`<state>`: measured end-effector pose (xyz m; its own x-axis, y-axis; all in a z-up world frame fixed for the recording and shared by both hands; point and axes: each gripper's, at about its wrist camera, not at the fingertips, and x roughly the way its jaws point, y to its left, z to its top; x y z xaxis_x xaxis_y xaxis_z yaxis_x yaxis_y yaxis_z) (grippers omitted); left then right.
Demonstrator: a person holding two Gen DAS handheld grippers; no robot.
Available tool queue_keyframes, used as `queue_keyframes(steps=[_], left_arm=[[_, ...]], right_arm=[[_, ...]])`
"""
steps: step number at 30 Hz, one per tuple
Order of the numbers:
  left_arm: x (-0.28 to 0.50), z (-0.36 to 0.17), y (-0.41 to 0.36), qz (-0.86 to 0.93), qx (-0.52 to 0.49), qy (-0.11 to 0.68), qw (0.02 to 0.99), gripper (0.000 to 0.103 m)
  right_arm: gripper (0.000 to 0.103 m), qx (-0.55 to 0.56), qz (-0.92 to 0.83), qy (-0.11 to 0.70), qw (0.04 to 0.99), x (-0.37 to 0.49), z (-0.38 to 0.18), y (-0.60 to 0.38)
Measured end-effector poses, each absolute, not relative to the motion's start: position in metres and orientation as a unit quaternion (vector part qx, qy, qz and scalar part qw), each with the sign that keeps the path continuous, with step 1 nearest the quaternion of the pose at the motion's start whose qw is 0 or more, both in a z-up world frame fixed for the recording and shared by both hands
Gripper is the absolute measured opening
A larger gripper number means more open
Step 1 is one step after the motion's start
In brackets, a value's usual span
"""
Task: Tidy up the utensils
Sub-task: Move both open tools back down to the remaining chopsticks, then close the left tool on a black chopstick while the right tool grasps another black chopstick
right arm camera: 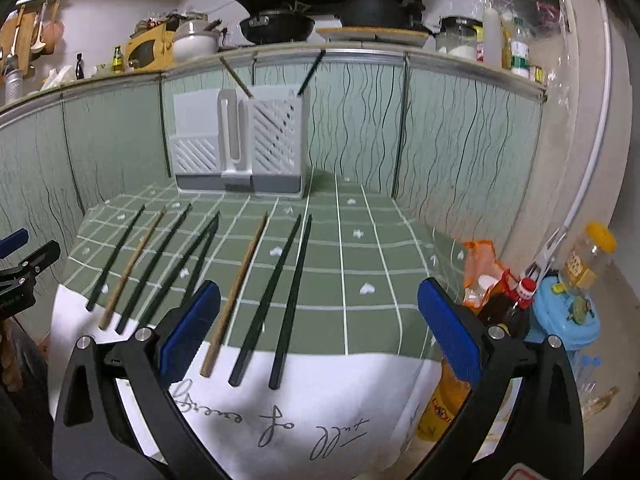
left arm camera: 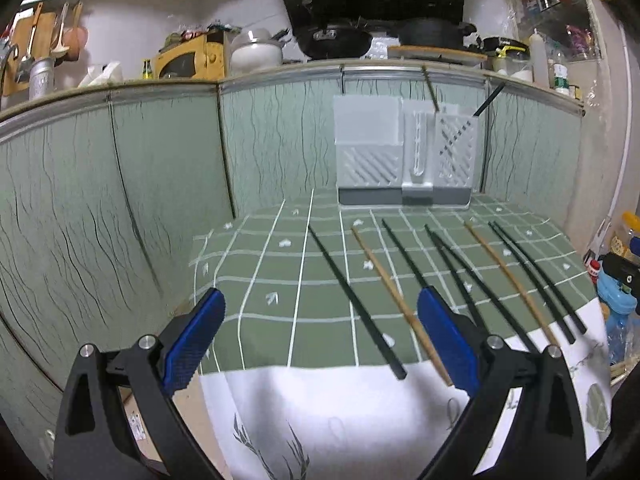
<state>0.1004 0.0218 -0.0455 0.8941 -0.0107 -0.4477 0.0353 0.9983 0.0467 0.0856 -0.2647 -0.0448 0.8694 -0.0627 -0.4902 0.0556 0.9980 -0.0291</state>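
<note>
Several chopsticks lie side by side on the green checked cloth (left arm camera: 280,280), black ones (left arm camera: 356,300) and wooden ones (left arm camera: 400,304). In the right wrist view the same row shows, with a wooden chopstick (right arm camera: 236,292) and two black ones (right arm camera: 280,292) nearest. A white and grey utensil holder (left arm camera: 404,152) stands at the back by the wall, also in the right wrist view (right arm camera: 240,144), with two chopsticks standing in its right compartment. My left gripper (left arm camera: 320,328) is open and empty above the cloth's near edge. My right gripper (right arm camera: 318,320) is open and empty too.
A green patterned wall panel (left arm camera: 120,200) surrounds the table. Bottles, a snack bag (right arm camera: 480,268) and a blue container (right arm camera: 568,316) crowd the right edge. A white printed cloth (right arm camera: 320,400) hangs over the front. Pots sit on the counter above.
</note>
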Motion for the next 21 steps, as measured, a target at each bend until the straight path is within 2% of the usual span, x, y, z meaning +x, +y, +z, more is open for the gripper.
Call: queue_keyframes(steps=[3,6,9,12,15,20,21], left_arm=[[0.106,-0.056,0.02,-0.008,0.025,0.239,0.971,0.094],[0.113,-0.064,0.016,-0.007,0.025,0.247,0.969,0.093],[0.122,-0.073,0.011,-0.006,0.025,0.26,0.965,0.082],[0.127,-0.081,0.007,-0.008,0.023,0.27,0.962,0.08],[0.131,-0.086,0.004,-0.011,0.026,0.279,0.96,0.072],[0.139,-0.094,-0.004,-0.018,0.035,0.293,0.955,0.057],[0.14,-0.095,-0.005,-0.017,0.037,0.296,0.954,0.053]], right_arm=[[0.093,0.002,-0.032,0.264,0.964,0.09,-0.057,-0.267],[0.087,0.005,-0.034,0.275,0.961,0.094,-0.068,-0.27],[0.081,0.011,-0.029,0.291,0.956,0.098,-0.08,-0.271],[0.078,0.015,-0.017,0.3,0.954,0.1,-0.087,-0.27],[0.076,0.006,-0.017,0.309,0.951,0.103,-0.092,-0.267],[0.053,0.0,-0.012,0.326,0.945,0.11,-0.101,-0.261],[0.051,0.0,-0.01,0.325,0.946,0.111,-0.102,-0.26]])
